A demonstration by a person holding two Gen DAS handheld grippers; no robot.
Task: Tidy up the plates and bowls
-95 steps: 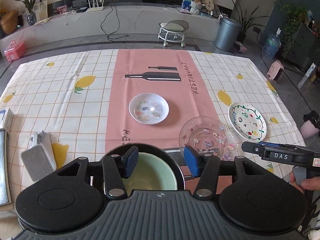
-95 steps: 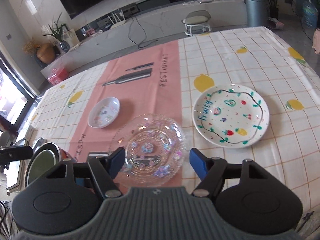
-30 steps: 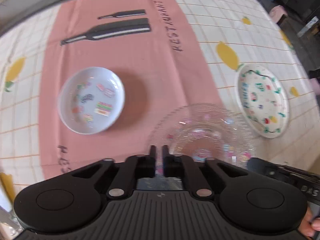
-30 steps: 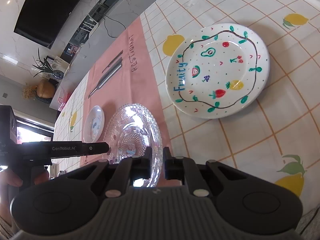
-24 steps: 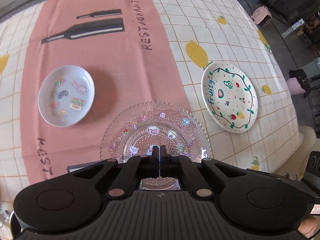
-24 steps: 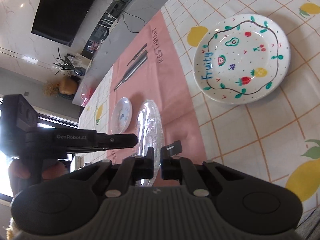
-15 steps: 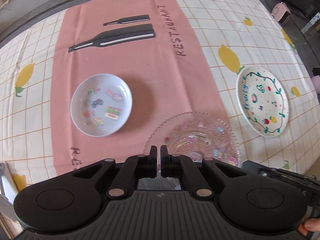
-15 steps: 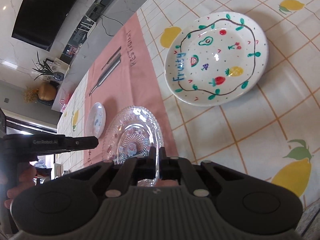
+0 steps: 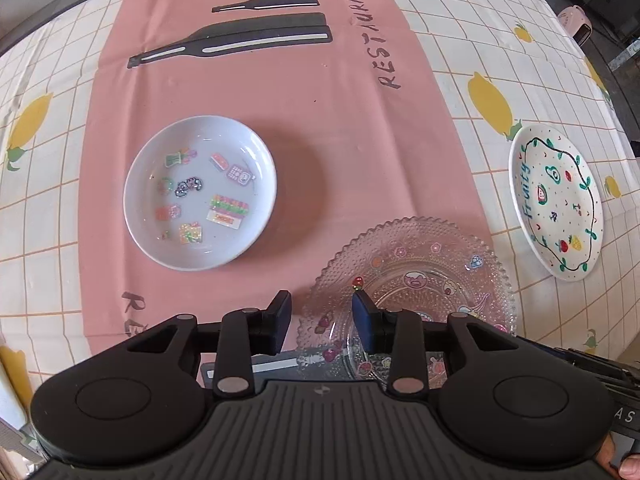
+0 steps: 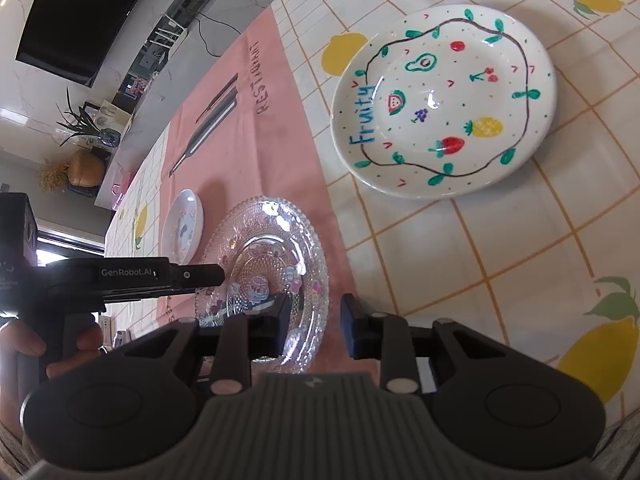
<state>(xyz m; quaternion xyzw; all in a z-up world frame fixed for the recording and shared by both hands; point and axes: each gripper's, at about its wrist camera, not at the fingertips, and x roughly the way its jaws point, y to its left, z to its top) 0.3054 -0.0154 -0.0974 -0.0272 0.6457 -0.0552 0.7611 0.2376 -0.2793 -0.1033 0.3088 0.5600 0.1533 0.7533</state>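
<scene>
A clear glass plate (image 9: 416, 272) with stickers lies on the pink runner; it also shows in the right wrist view (image 10: 268, 264). My left gripper (image 9: 322, 320) is open, its fingers straddling the plate's near left rim. My right gripper (image 10: 314, 326) is open, its fingers astride the plate's near right rim. A small white dish (image 9: 200, 192) with stickers lies to the left, seen too in the right wrist view (image 10: 182, 230). A white "Fruity" plate (image 9: 556, 204) lies to the right, large in the right wrist view (image 10: 444, 116).
The pink runner (image 9: 256, 92) with printed cutlery and "RESTAURANT" runs down the chequered lemon tablecloth (image 10: 500, 248). The left gripper's body and the hand holding it (image 10: 100, 280) sit left of the glass plate. A TV wall and a shelf stand beyond the table.
Both grippers were shut half a second ago and have opened. The glass plate, tilted up on its edge earlier, now lies flat on the runner.
</scene>
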